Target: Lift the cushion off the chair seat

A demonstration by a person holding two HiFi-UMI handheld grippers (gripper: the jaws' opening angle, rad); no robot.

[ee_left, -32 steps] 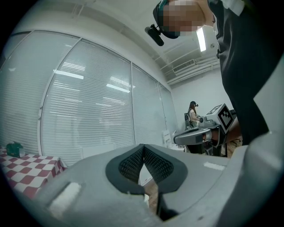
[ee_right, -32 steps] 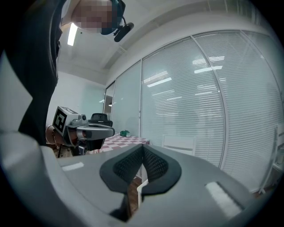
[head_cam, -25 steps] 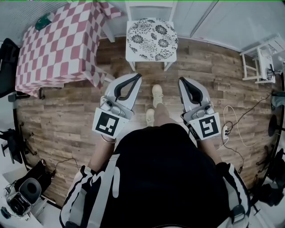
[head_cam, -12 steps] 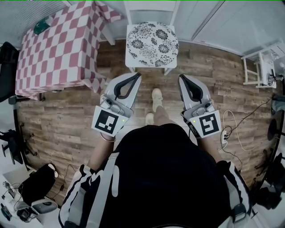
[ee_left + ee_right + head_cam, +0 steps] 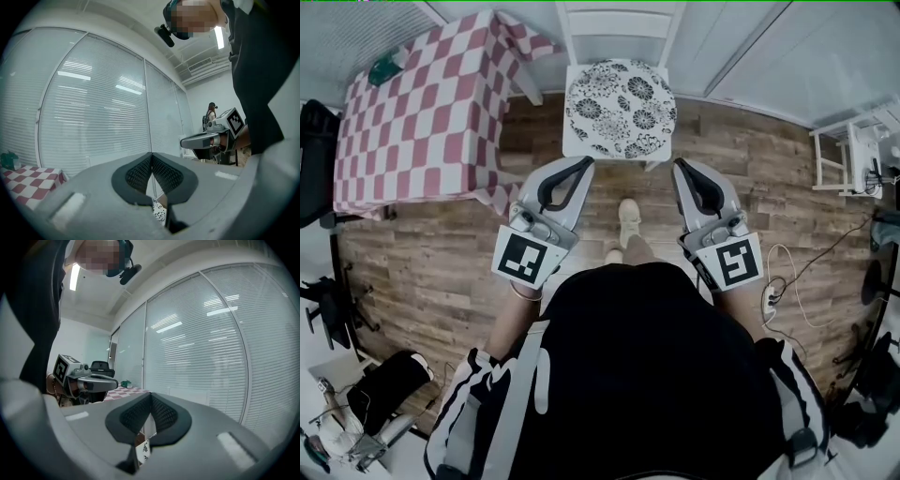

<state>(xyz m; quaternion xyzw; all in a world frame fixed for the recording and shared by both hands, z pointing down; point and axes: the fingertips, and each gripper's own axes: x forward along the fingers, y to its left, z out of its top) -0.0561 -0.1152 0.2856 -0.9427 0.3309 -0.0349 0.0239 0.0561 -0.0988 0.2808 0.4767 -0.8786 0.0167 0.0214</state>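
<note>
A round cushion [image 5: 622, 96] with a black-and-white flower print lies on the seat of a white chair [image 5: 616, 22] at the top middle of the head view. My left gripper [image 5: 589, 160] is held level, short of the chair's front left corner, jaws shut and empty. My right gripper [image 5: 677, 163] is level with it at the front right corner, also shut on nothing. Slivers of the cushion [image 5: 160, 212] [image 5: 144, 449] show below the shut jaws in both gripper views. Each gripper view also catches the other gripper [image 5: 183, 141] [image 5: 115, 384] beside it.
A table with a red-and-white checked cloth [image 5: 422, 103] stands left of the chair, a green object [image 5: 387, 63] on its far corner. A white rack [image 5: 853, 141] stands at the right. Cables and a power strip [image 5: 769, 298] lie on the wooden floor. My feet [image 5: 629, 220] are between the grippers.
Both grippers and I have moved forward towards the chair; the chair and cushion now lie closer to the fingertips. Jaws stayed shut.
</note>
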